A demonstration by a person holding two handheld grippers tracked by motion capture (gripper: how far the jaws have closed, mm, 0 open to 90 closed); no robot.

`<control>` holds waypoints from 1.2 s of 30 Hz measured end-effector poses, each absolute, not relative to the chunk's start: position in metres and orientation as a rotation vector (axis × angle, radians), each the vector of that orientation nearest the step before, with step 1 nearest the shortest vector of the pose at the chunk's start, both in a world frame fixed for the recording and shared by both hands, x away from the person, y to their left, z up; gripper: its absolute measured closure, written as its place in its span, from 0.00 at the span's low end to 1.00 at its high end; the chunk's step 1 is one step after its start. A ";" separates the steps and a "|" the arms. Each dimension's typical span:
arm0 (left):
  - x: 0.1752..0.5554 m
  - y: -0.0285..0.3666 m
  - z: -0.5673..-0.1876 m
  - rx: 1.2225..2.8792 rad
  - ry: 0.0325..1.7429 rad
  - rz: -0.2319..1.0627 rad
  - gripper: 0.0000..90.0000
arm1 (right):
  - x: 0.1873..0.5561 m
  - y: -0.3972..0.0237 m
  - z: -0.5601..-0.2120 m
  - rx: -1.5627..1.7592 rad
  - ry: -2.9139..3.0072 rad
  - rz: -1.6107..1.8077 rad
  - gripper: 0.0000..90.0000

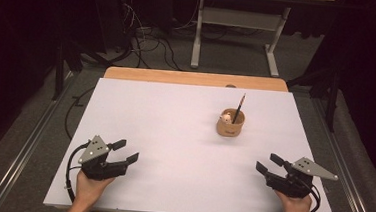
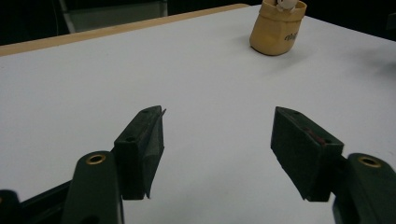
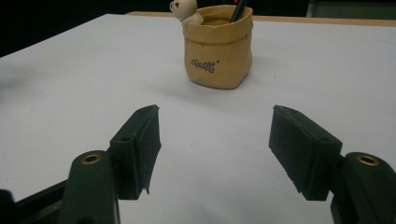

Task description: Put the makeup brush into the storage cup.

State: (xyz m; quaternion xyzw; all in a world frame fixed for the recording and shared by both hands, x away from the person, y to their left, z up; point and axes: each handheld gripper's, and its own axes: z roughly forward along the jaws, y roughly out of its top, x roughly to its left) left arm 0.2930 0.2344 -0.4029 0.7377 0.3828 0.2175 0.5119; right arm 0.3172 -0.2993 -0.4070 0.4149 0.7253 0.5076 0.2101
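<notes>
Both hand-held grippers, left hand-held gripper [image 1: 126,151] and right hand-held gripper [image 1: 267,162], wide open, empty.

High cam sits above my side of the table [image 1: 184,136], looking fwd and down, far enough to take in the whole top plus floor behind. Left gripper [image 2: 219,140] cam rides low over the table, aimed toward the far right corner. Right gripper [image 3: 215,140] cam also low, aimed far-left, closer in. All three share the tan pot [image 1: 231,123] [image 2: 277,29] [image 3: 218,49].
</notes>
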 end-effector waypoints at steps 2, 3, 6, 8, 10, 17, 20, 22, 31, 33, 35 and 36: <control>0.293 0.235 -0.403 1.774 0.923 0.523 0.39 | 0.317 -0.300 -0.408 1.161 2.010 1.414 0.39; 0.293 0.235 -0.403 1.773 0.924 0.522 0.39 | 0.317 -0.301 -0.408 1.152 2.007 1.416 0.39; 0.293 0.236 -0.403 1.771 0.927 0.522 0.39 | 0.316 -0.301 -0.409 1.148 2.000 1.414 0.39; 0.293 0.237 -0.403 1.769 0.930 0.520 0.39 | 0.316 -0.301 -0.410 1.155 2.001 1.403 0.39; 0.293 0.237 -0.403 1.765 0.934 0.519 0.39 | 0.316 -0.301 -0.411 1.155 2.005 1.394 0.39; 0.293 0.240 -0.404 1.757 0.944 0.516 0.39 | 0.314 -0.300 -0.414 1.154 1.995 1.382 0.38; 0.293 0.240 -0.404 1.751 0.948 0.518 0.39 | 0.313 -0.300 -0.414 1.140 1.989 1.387 0.37; 0.293 0.240 -0.405 1.749 0.949 0.516 0.39 | 0.313 -0.300 -0.414 1.145 1.987 1.388 0.37; 0.293 0.241 -0.405 1.752 0.948 0.516 0.38 | 0.312 -0.300 -0.414 1.150 1.984 1.393 0.37; 0.293 0.241 -0.405 1.752 0.948 0.516 0.38 | 0.312 -0.300 -0.414 1.145 1.985 1.392 0.37; 0.293 0.241 -0.405 1.747 0.949 0.518 0.38 | 0.312 -0.300 -0.414 1.148 1.984 1.392 0.37; 0.293 0.241 -0.405 1.746 0.950 0.519 0.38 | 0.312 -0.300 -0.414 1.147 1.984 1.393 0.36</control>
